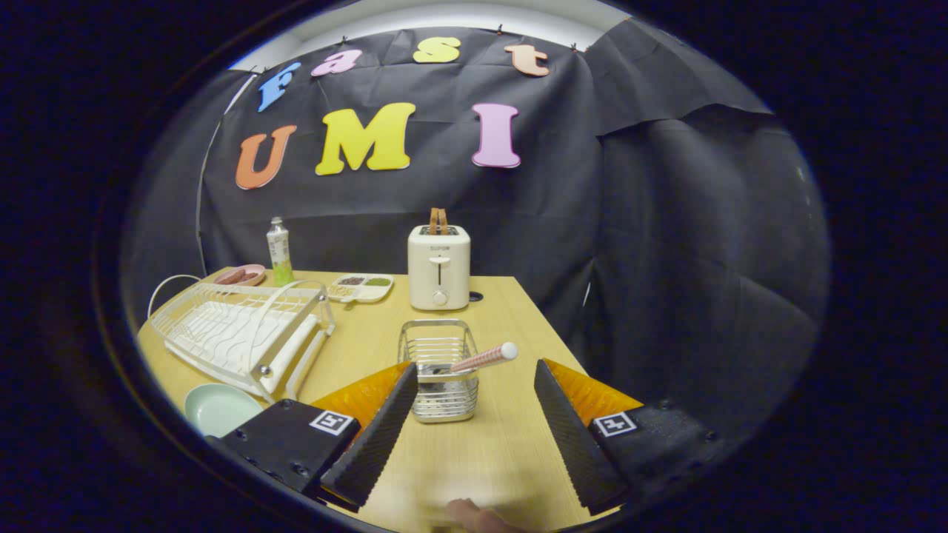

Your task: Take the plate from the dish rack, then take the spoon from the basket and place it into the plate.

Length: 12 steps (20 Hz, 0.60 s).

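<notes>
Here the spoon (485,357) — pink-striped handle, round white knob — leans out of the wire basket (442,370) between the hand-held gripper (474,381) fingers, spread wide, holding nothing.

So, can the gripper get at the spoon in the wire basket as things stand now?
Probably yes. The gripper is open, and the wire basket stands just ahead, between its fingers. The spoon leans out over the basket's rim with its handle free, and nothing on the table blocks the way.

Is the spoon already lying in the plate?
No, the spoon stands in the wire basket between the open tongs, while the plate lies apart beside the dish rack.
</notes>
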Motion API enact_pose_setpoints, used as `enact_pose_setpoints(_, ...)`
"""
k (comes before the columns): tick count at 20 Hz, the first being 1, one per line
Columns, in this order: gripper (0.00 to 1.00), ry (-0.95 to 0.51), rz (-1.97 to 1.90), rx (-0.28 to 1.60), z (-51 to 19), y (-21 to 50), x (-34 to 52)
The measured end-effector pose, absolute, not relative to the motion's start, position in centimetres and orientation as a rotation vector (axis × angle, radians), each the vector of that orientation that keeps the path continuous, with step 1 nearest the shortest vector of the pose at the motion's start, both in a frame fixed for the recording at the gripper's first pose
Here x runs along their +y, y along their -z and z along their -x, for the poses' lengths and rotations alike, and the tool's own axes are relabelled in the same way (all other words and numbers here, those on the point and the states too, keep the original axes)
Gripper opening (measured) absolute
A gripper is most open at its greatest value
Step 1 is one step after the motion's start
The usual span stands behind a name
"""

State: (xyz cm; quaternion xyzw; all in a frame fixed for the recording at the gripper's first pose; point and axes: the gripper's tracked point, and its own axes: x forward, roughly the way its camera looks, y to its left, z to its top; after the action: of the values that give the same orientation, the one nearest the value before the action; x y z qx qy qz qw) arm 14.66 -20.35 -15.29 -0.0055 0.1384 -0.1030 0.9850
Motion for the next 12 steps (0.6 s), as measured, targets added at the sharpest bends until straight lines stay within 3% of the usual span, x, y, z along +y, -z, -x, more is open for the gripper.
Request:
enact_pose_setpoints(3,1.00,0.220,-0.023,0.246,-17.0,15.9,-21.3)
enact_pose_setpoints(7,0.97,0.173,-0.072,0.067,-19.4,13.5,-21.1)
enact_pose_setpoints(11,0.59,0.115,-0.076,0.141,-20.5,15.5,-19.7)
enact_pose_setpoints(12,0.58,0.107,-0.086,0.148,-20.9,15.6,-19.5)
